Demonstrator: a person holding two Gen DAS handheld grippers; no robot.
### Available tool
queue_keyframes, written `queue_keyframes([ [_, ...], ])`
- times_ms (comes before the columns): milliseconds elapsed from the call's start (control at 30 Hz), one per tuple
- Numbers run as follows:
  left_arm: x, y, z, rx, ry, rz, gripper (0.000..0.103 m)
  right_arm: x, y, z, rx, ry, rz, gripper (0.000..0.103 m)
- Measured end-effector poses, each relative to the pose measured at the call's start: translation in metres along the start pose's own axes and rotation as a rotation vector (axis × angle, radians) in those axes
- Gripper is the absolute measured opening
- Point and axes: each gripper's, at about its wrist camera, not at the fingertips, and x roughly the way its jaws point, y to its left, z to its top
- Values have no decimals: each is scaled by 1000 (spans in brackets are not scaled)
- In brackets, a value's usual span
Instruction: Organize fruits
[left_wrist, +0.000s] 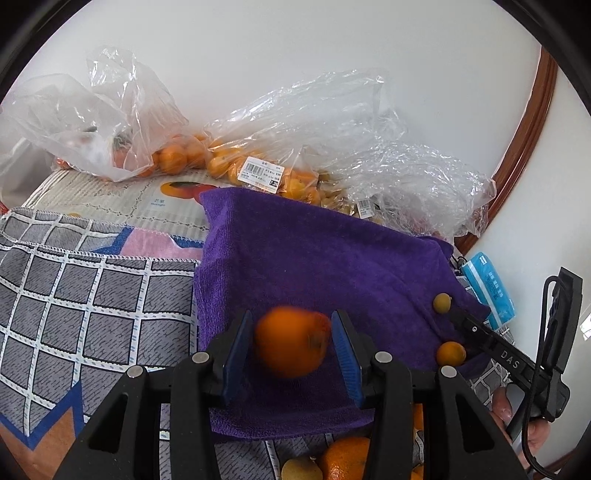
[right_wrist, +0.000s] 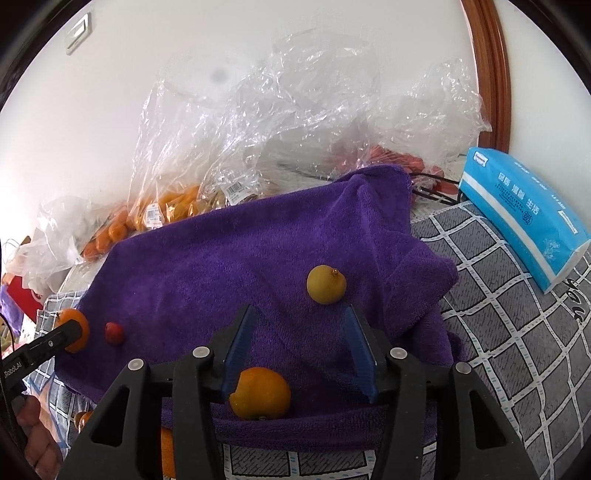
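1. Left wrist view is showing the left gripper (left_wrist: 293, 349) hovering over the purple towel (left_wrist: 317, 254), with a blurred orange (left_wrist: 291, 341) sitting between its blue fingers (left_wrist: 236, 354); I cannot tell whether the fingers are pressing on it or standing just clear.
2. Near the towel's right edge, a small yellow fruit (left_wrist: 441, 303) and a small orange fruit (left_wrist: 450, 353) are lying beside the tip of the right gripper (left_wrist: 480, 328).
3. Beyond the towel's far edge, clear plastic bags (left_wrist: 258, 155) holding oranges are lying against the wall.
4. From the right wrist, the right gripper (right_wrist: 299, 350) is hanging over the towel (right_wrist: 221, 266) with its fingers spread apart and gripping nothing.
5. An orange fruit (right_wrist: 260, 393) is resting at the towel's near edge, beside the left finger.
6. A yellow fruit (right_wrist: 326, 284) is lying on the towel just past the right fingertip.
7. A small red fruit (right_wrist: 113, 333) is sitting near the towel's left edge.
8. A blue tissue pack (right_wrist: 524, 218) is lying on the checked cloth (right_wrist: 517, 350) to the right of the towel.
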Motion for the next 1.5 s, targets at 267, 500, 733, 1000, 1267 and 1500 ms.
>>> queue_keyframes([
  [267,-13,-6,1,15,-46,-19,52,-11,8,0,-25,-58,-45,60],
  [500,-18,-12,-1,42,-95,26,53,-35,8,4,6,-142,-17,67],
  [733,-29,-16,-2,33,-154,39,53,-53,8,3,61,-68,40,70],
  [1000,-34,-22,0,60,-189,77,53,-75,16,-33,25,15,14,70],
  [1267,-35,-1,6,-51,-145,24,53,-95,28,-62,8,34,-6,58],
  [1500,-32,13,9,-105,-125,16,56,-93,57,-83,-17,80,42,54],
])
